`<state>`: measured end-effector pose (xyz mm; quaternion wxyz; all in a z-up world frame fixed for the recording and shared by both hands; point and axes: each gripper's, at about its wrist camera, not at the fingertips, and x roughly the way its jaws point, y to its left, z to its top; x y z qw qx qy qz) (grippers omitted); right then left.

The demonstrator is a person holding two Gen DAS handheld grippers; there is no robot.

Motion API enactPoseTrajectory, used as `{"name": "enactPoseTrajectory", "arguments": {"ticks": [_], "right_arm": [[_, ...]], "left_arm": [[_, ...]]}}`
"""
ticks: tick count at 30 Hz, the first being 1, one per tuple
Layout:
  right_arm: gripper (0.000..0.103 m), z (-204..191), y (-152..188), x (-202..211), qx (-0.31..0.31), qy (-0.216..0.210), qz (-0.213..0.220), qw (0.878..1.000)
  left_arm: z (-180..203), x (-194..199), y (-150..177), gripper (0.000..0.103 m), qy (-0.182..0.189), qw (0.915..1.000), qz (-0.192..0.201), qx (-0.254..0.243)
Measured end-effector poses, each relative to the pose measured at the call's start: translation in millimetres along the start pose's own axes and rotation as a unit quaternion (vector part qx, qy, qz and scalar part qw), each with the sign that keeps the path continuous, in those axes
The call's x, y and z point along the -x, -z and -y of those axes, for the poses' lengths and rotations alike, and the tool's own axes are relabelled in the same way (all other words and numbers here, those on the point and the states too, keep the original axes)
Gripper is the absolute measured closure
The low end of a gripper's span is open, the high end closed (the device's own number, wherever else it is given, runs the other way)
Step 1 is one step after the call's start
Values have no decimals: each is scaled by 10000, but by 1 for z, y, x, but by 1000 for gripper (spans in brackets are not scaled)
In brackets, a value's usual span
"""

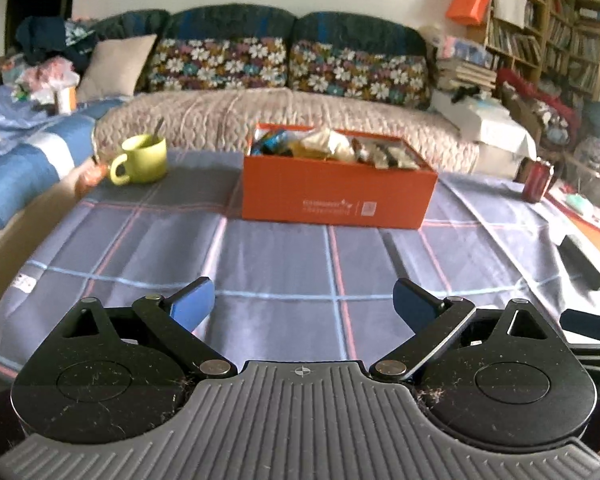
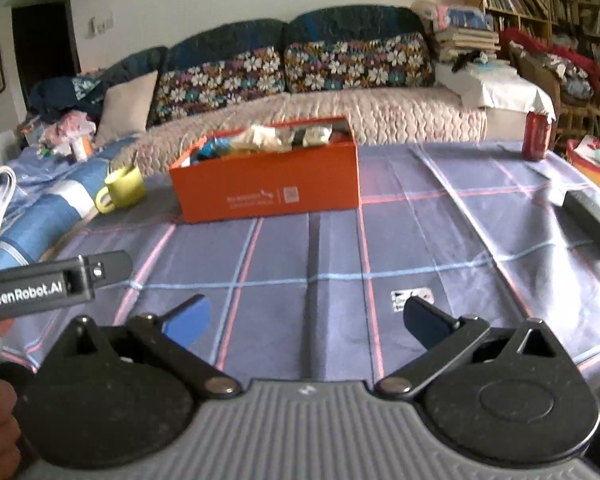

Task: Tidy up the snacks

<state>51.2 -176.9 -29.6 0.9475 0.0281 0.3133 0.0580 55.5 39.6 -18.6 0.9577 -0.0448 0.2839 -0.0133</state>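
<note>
While both the left gripper [image 1: 304,304] and right gripper [image 2: 306,322] hang spread and empty well short of the orange box [image 1: 336,192], a careless reach could topple the heaped snacks [image 1: 332,146].

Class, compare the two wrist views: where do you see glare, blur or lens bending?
Left wrist: glare washes out the bookshelf edge, the table's checked cloth curves. Right wrist: the orange box and sofa look soft and tilted.

Matt orange cardboard box [image 1: 336,196] mid-frame; creased woven checked cloth [image 1: 284,264] over the surface; glossy ceramic-looking green mug [image 1: 142,159] left; shiny metal red can [image 1: 537,181] right.
</note>
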Motion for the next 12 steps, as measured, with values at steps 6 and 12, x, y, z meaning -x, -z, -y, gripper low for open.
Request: {"name": "enactPoseTrajectory", "arguments": {"ticks": [6, 12], "right_arm": [[0, 10, 1, -1, -138, -15, -41, 9999], [0, 14, 5, -6, -238, 23, -140, 9996]], "left_arm": [[5, -1, 1, 39, 32, 10000, -53, -8], [5, -6, 3, 39, 151, 9999, -75, 32]]}}
